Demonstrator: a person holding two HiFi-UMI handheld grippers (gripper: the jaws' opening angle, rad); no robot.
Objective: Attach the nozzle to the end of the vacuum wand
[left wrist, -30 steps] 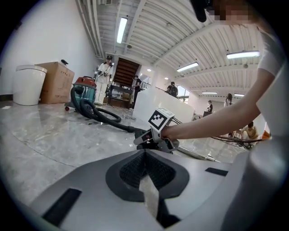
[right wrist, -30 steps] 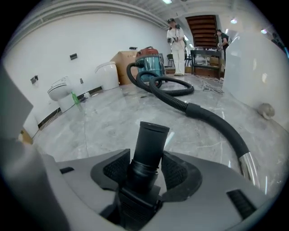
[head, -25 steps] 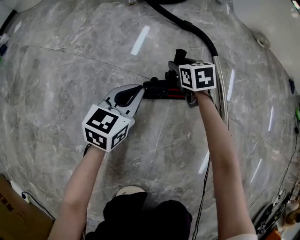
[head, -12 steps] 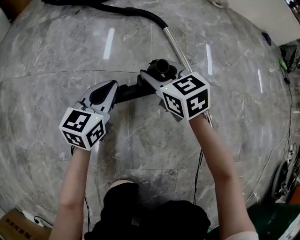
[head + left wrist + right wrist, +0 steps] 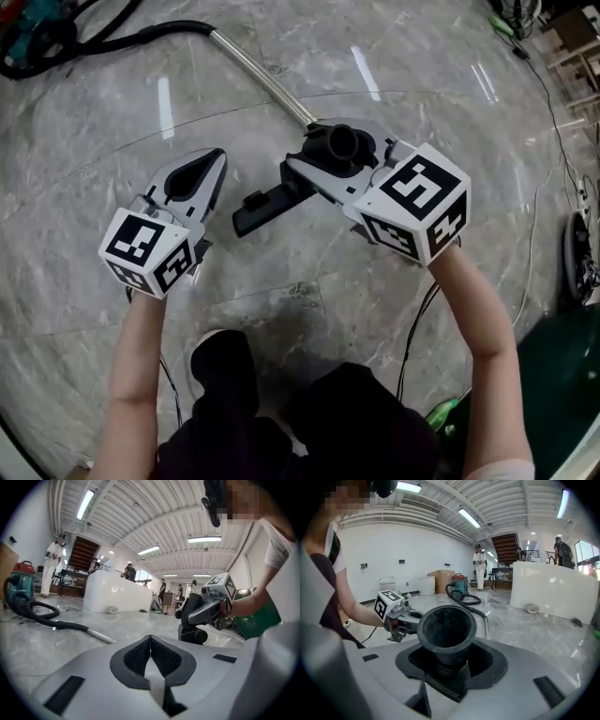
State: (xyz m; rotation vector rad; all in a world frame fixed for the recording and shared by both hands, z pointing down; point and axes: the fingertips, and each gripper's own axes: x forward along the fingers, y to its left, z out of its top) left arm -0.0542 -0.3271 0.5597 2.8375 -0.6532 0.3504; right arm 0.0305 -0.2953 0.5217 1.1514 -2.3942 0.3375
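Note:
My right gripper (image 5: pixel 330 161) is shut on the black nozzle (image 5: pixel 281 192), which hangs above the floor. Its jaws have just been closing, with the nozzle's neck between them. The round socket (image 5: pixel 446 629) faces away from me along the jaws. The chrome wand (image 5: pixel 265 82) lies on the floor, its free end just beyond the socket and apart from it. My left gripper (image 5: pixel 194 176) is shut and empty, left of the nozzle's flat head. In the left gripper view the nozzle (image 5: pixel 196 617) hangs to the right and the wand (image 5: pixel 97 635) lies far left.
A black hose (image 5: pixel 141 34) runs from the wand to a teal vacuum cleaner (image 5: pixel 21 587) at the far left. Cables (image 5: pixel 532 234) trail on the marble floor at the right. A white counter (image 5: pixel 115 592), a cardboard box (image 5: pixel 440 579) and several people stand far off.
The right gripper has lifted the nozzle off the floor and brought it toward the wand's end. The left gripper has drawn away to the left of the nozzle, still shut.

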